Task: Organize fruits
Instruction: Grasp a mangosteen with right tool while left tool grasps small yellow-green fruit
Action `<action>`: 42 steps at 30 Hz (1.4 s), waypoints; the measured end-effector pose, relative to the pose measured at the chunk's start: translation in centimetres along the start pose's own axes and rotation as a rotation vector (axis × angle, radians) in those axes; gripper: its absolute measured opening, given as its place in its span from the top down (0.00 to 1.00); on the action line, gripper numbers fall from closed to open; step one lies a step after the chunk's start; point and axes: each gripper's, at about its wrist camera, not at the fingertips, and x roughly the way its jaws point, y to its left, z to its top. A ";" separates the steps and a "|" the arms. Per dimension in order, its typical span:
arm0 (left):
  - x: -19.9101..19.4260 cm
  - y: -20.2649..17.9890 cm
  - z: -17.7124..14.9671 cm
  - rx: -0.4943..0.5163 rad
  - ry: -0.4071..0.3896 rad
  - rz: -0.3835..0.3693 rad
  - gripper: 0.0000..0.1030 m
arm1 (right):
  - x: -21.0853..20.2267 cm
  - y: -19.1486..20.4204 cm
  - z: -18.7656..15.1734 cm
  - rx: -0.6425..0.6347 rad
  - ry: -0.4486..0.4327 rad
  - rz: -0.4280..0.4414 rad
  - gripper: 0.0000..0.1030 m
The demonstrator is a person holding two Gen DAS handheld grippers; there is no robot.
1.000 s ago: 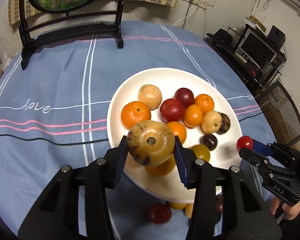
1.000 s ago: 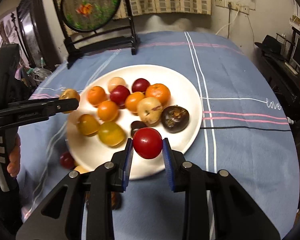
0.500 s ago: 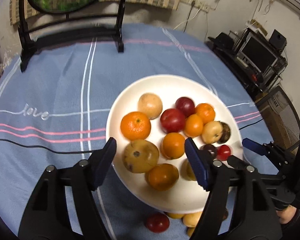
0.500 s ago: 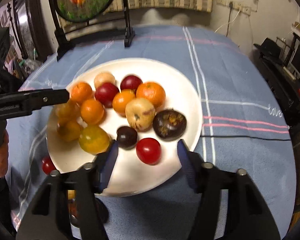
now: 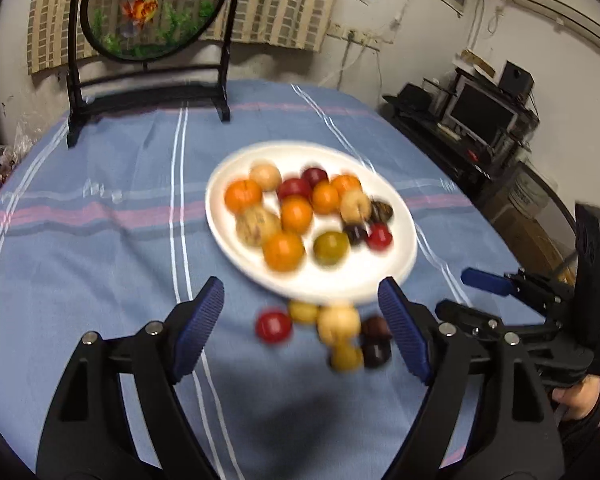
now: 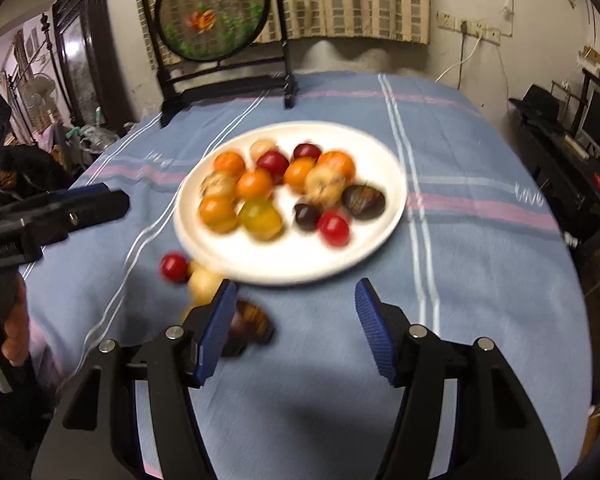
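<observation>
A white plate (image 5: 396, 272) (image 6: 364, 252) holds several fruits: oranges, red, brown and dark ones, among them a brown fruit (image 5: 257, 224) and a small red fruit (image 5: 379, 237) (image 6: 333, 229). Several loose fruits lie on the cloth by the plate's near rim, including a red one (image 5: 273, 325) (image 6: 173, 266) and a pale one (image 5: 338, 323) (image 6: 204, 285). My left gripper (image 5: 300, 332) is open and empty, pulled back above the loose fruits. My right gripper (image 6: 296, 332) is open and empty in front of the plate. Both views are blurred.
A blue striped tablecloth (image 5: 100, 240) covers the round table. A black stand with a round fish picture (image 5: 152, 8) stands at the back edge. A desk with a monitor (image 5: 484, 116) is to the right of the table.
Both grippers let go of their fruits onto the plate, the left a brown one, the right a red one. Both have since pulled back and risen, jaws open wide.
</observation>
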 end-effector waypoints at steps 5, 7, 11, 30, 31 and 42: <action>0.8 0.0 -4.2 -0.017 0.089 -0.031 0.21 | 0.8 1.4 -1.7 0.010 0.045 0.055 0.39; 1.1 0.5 -5.1 -0.035 0.111 -0.036 0.21 | 2.0 1.7 -1.7 0.021 0.064 0.074 0.39; 0.9 1.5 -5.8 -0.065 0.115 -0.036 0.21 | 3.7 1.6 -1.0 0.055 0.063 0.090 0.39; 3.9 -1.1 -5.9 0.021 0.171 -0.010 0.21 | 1.8 -0.4 -2.8 0.063 0.045 0.033 0.60; 4.5 -1.3 -6.0 0.032 0.181 0.007 0.21 | 1.3 -1.1 -3.4 0.081 0.050 0.032 0.60; 7.3 -3.6 -5.2 0.106 0.189 0.045 0.55 | 0.4 -2.8 -4.8 0.133 0.031 0.093 0.60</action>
